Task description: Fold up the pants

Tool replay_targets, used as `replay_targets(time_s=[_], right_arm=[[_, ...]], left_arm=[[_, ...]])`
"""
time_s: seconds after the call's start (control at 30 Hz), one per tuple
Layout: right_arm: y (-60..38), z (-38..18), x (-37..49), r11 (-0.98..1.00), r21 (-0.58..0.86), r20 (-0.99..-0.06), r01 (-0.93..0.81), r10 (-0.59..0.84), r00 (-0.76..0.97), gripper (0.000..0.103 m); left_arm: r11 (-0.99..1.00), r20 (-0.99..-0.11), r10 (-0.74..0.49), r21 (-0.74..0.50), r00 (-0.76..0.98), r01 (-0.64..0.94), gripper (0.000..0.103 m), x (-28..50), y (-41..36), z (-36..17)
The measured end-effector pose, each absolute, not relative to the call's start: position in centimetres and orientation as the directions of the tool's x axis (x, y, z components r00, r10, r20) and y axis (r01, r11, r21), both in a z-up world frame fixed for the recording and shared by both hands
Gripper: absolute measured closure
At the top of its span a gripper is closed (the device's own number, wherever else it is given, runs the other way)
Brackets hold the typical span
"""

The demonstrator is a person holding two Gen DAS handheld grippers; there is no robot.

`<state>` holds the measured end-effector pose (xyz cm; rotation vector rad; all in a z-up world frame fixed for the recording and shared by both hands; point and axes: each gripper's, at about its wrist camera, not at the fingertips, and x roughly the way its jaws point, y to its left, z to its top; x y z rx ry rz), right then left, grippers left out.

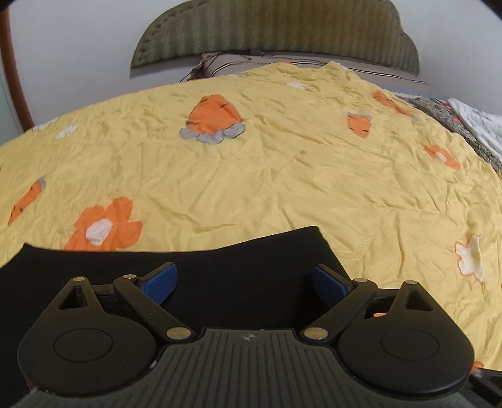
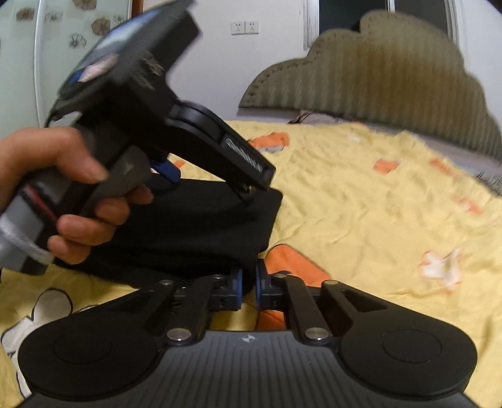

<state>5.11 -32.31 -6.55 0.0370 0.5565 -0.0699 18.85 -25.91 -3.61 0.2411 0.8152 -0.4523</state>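
Black pants [image 1: 200, 254] lie folded into a compact stack on the yellow bedspread [image 1: 282, 175]. My left gripper [image 1: 248, 279] is open, its blue pads spread wide just above the stack. In the right wrist view the pants [image 2: 194, 229] sit ahead and to the left. My right gripper [image 2: 248, 279] is shut on the near right corner of the pants, with a thin fold of black cloth between its blue pads. The left gripper's body [image 2: 150, 103], held by a hand, hovers over the pants.
The bedspread carries orange carrot and flower patches [image 1: 213, 119]. A green padded headboard [image 1: 276, 31] stands at the far end. Folded patterned cloth [image 1: 470, 125] lies at the bed's right edge. White wall with sockets [image 2: 244, 27] is behind.
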Motion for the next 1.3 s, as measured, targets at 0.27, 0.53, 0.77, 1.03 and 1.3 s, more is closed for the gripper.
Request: replay_targets(time_s=[0.27, 0.53, 0.77, 1.03, 1.3], right_arm=[[-31.7, -6.6, 4.8, 0.998, -0.041, -0.656, 0.046, -0.061, 0.752, 0.094], [-35.0, -3.4, 3.4, 0.990, 0.118, -0.531, 0.081, -0.006, 0.847, 0.094], [-34.5, -5.8, 4.7, 0.997, 0.005, -0.644, 0.074, -0.053, 0.763, 0.094], [-40.7, -4.4, 11.6, 0.949, 0.303, -0.573, 0.083, 0.112, 0.812, 0.090], [-43.7, -7.9, 18.6, 0.844, 0.532, -0.566, 0.072, 0.291, 0.771, 0.086]], left_arm=[[0.853, -0.758, -0.257, 0.113, 0.600, 0.509, 0.006, 18.9, -27.3, -5.2], [0.878, -0.751, -0.282, 0.048, 0.597, 0.476, 0.003, 17.9, -24.5, -3.4], [0.873, -0.739, -0.236, 0.123, 0.631, 0.471, 0.004, 16.5, -23.1, -3.8], [0.813, -0.741, -0.292, 0.141, 0.605, 0.565, 0.004, 12.8, -24.4, -5.2], [0.837, -0.764, -0.302, 0.074, 0.570, 0.543, 0.004, 13.2, -22.1, -5.7]])
